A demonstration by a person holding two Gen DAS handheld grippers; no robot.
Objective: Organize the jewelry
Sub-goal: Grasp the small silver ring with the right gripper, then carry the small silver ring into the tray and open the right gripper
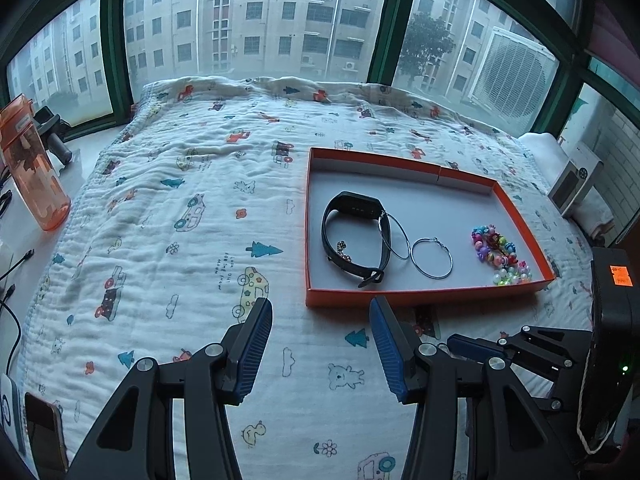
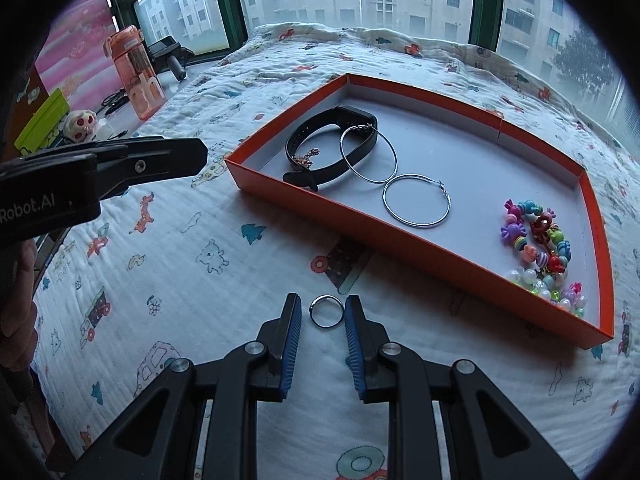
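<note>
While a small dark metal ring (image 2: 327,311) lies flat on the printed quilt (image 2: 192,264), just in front of the near wall of the orange tray (image 2: 400,248), the right gripper (image 2: 323,312) stands over it with one blue pad on either side. Its tongs are narrowly apart: the right pad looks to be at the ring's edge, the left pad shows a sliver of quilt between itself and the ring, and the ring is not clamped. Inside the tray, on its grey floor, a black watch band (image 2: 320,136) sits toward the far left with a tiny charm piece (image 2: 305,159) resting on its strap. Two silver hoop earrings follow to the right, the far hoop (image 2: 368,154) leaning across the band and the near hoop (image 2: 416,200) lying flat just beside it. At the tray's right end a heap of coloured beads (image 2: 536,248) fills the near corner. Left of the tray, the left gripper (image 1: 320,320) hangs above bare quilt with its tongs well apart and nothing between them; a hand (image 2: 18,300) grips its handle at the picture's left edge. Farther left, on the pale sill beside the bed, an orange water bottle (image 2: 136,76) stands upright, and beyond everything a green-framed window (image 2: 230,4) shows apartment blocks.
</note>
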